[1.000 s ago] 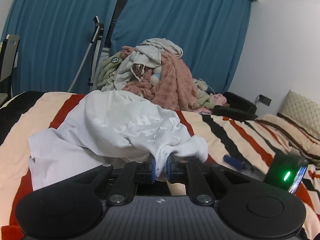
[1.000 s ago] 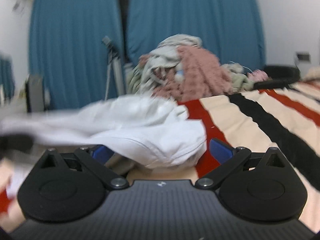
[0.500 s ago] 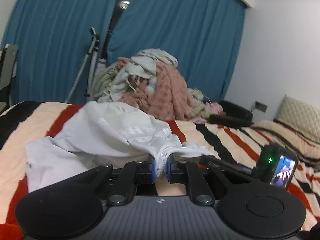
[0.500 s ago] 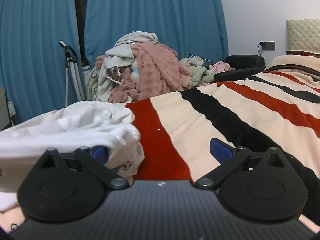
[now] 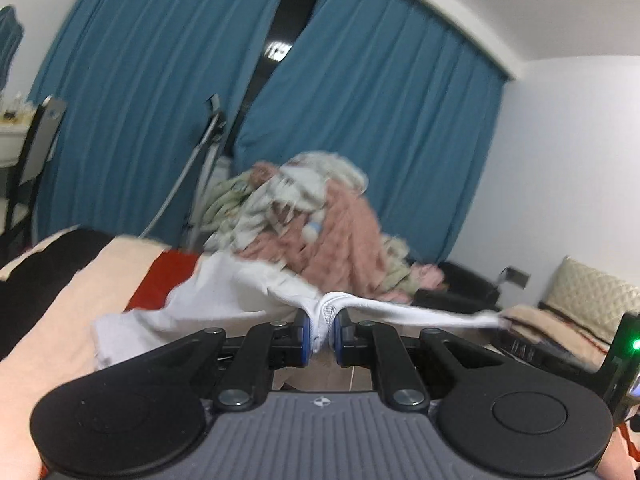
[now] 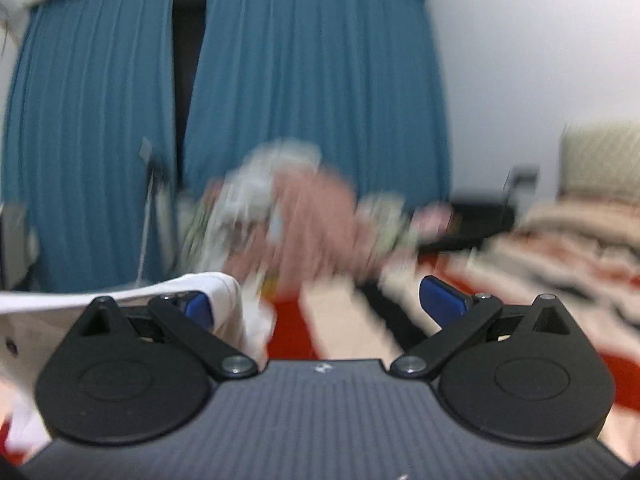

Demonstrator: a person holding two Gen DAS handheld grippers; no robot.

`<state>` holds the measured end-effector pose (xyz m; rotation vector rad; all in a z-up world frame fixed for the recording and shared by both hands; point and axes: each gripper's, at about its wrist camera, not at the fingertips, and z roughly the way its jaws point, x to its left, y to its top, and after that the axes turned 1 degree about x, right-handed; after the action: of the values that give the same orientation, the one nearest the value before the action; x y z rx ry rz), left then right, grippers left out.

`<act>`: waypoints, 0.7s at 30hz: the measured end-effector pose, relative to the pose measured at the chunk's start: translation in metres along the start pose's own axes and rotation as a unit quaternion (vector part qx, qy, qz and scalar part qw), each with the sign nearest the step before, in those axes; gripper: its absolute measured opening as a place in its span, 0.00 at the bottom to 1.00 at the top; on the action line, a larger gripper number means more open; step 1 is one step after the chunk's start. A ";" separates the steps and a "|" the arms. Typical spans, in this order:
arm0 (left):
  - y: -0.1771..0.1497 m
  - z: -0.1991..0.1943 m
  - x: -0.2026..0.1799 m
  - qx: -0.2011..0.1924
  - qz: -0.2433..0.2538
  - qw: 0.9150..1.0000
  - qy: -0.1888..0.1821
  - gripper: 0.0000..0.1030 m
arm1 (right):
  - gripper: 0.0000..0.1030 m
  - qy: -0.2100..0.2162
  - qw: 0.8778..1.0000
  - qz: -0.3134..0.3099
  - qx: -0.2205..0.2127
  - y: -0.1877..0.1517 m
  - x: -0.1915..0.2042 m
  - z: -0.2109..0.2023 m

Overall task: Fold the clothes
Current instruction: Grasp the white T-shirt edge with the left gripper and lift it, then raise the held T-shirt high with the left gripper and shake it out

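A bed (image 5: 72, 312) in cream, red and black stripes carries a white garment (image 5: 208, 304) spread across it, with a heap of clothes (image 5: 320, 220) piled beyond.

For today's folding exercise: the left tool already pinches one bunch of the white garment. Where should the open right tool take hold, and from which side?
Grip the free hem edge of the white garment draped over the right tool's left finger. Close in from the right, level with the bed. That edge lies stretched and thin toward the left tool, so a second corner grip there would likely spread it flat.
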<state>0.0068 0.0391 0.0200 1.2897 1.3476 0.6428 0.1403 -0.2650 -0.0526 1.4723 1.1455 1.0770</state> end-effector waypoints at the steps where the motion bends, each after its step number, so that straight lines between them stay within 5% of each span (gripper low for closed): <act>1: -0.003 0.003 0.002 0.018 -0.001 1.000 0.003 0.13 | 1.00 0.002 0.999 -0.001 0.034 -0.009 -0.002 0.009; 4: -0.015 0.015 0.001 0.064 0.014 0.997 0.031 0.14 | 1.00 -0.017 0.998 -0.003 0.060 -0.029 -0.002 0.020; 12: -0.034 0.043 0.007 0.121 0.043 0.989 0.073 0.29 | 1.00 -0.014 0.999 -0.013 -0.038 -0.014 0.012 -0.003; 21: -0.064 0.071 -0.008 0.168 0.109 0.975 0.096 0.48 | 1.00 -0.012 0.998 -0.023 -0.061 -0.006 0.018 -0.017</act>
<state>0.0498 -0.0053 -0.0532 1.7002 1.5319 0.7264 0.1255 -0.2443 -0.0544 1.3541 1.0717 1.0766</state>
